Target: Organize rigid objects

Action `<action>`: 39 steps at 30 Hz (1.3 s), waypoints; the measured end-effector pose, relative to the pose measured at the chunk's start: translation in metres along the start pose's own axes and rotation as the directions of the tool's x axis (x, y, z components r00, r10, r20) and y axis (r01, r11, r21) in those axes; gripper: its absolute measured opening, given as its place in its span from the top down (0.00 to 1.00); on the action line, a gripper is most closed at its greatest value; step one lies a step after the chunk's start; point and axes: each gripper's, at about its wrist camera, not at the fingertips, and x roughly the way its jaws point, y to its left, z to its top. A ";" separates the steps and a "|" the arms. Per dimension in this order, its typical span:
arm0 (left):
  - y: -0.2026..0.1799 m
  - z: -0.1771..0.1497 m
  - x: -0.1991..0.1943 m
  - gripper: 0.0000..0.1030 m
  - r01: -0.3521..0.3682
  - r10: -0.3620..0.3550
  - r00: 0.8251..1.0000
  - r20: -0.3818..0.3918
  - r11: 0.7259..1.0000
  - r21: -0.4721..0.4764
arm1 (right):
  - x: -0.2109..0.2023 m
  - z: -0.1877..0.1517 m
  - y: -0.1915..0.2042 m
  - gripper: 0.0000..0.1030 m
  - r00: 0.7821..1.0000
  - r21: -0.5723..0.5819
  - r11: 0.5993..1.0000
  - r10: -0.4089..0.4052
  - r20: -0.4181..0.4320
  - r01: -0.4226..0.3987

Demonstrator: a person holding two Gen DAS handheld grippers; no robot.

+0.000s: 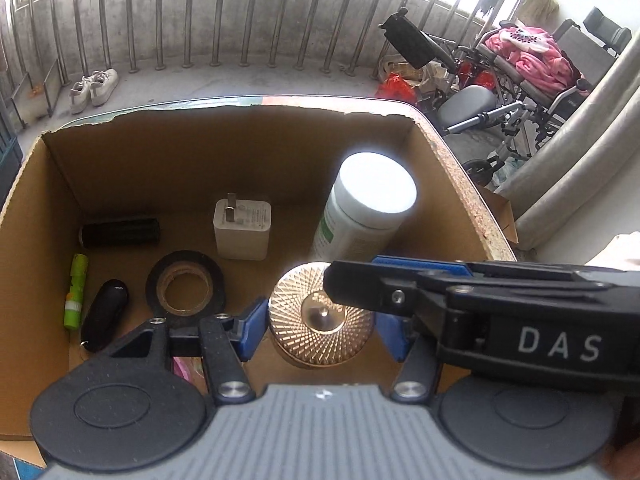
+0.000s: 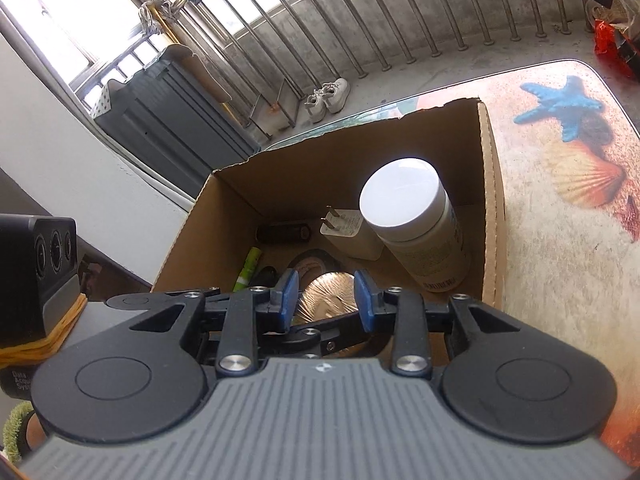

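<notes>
A: Where is the copper-lidded jar (image 1: 321,317)?

B: Nearest, inside the cardboard box (image 1: 452,168), between the left gripper (image 1: 320,326) pads; contact is unclear. The right gripper (image 2: 326,300) hovers above with its jaws apart and nothing between them.

A: How should it be set down?

B: Probably lower it flat, then widen. Keep clear of the tape roll (image 1: 185,289) at nine o'clock and the white bottle (image 1: 362,216) at twelve.

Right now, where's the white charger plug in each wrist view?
Left wrist: white charger plug centre-left, on the cardboard box floor, left of the white bottle.
Right wrist: plug at centre, partly hidden behind that bottle.
Shared landmark: the bottle's white cap.
</notes>
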 end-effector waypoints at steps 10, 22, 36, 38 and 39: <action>-0.006 -0.002 -0.022 0.31 0.022 -0.022 0.998 0.055 1.000 -0.001 | -0.026 -0.003 0.006 0.70 0.997 -0.009 1.000 0.022 0.072 -0.021; -0.017 -0.051 -0.127 0.04 -0.054 0.029 0.964 0.263 0.995 0.087 | -0.135 -0.055 0.043 0.46 0.960 -0.038 0.999 0.034 0.278 -0.024; 0.013 -0.111 -0.181 0.00 -0.355 0.363 0.875 0.322 0.931 -0.085 | -0.160 -0.132 0.088 0.01 0.932 -0.018 0.981 -0.180 0.314 0.195; 0.018 -0.109 -0.178 0.00 -0.346 0.352 0.885 0.305 0.935 -0.074 | -0.152 -0.134 0.095 0.01 0.925 -0.021 0.969 -0.227 0.304 0.245; 0.023 -0.107 -0.176 0.00 -0.336 0.339 0.892 0.299 0.940 -0.063 | -0.148 -0.134 0.098 0.01 0.920 -0.025 0.962 -0.251 0.300 0.271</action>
